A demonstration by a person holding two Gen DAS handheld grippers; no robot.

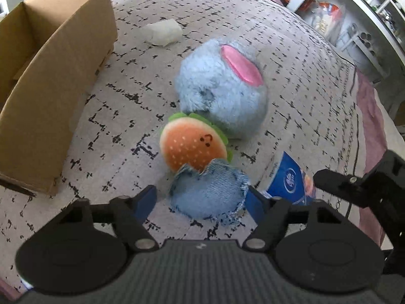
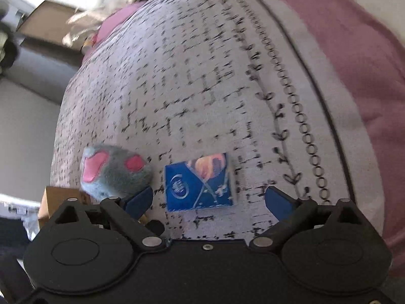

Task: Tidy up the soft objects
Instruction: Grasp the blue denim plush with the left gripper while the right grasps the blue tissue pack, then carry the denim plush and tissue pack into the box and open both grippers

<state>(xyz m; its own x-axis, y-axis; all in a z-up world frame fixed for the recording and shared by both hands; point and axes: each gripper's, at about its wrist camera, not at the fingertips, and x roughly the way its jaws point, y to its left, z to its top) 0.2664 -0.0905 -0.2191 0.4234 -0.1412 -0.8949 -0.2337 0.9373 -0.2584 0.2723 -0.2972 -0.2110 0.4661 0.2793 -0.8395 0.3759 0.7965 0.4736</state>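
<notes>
A frayed denim heart cushion (image 1: 207, 195) lies on the patterned bedspread (image 1: 126, 106), between the blue pads of my left gripper (image 1: 201, 202). The right pad sits at the heart's edge and a gap shows at the left pad, so the jaws are open around it. An orange burger plush (image 1: 193, 147) touches the heart's far side, with a fluffy blue plush (image 1: 222, 86) with a pink patch behind it. In the right wrist view, my right gripper (image 2: 210, 201) stands open just above a blue tissue pack (image 2: 200, 182) lying flat. The fluffy plush (image 2: 114, 172) sits to its left.
An open cardboard box (image 1: 50, 76) stands at the left on the bed. A white crumpled lump (image 1: 162, 31) lies beyond the plush. The tissue pack (image 1: 288, 179) sits right of the heart. A pink sheet (image 2: 341, 50) borders the bedspread. Shelves (image 1: 354, 25) stand behind.
</notes>
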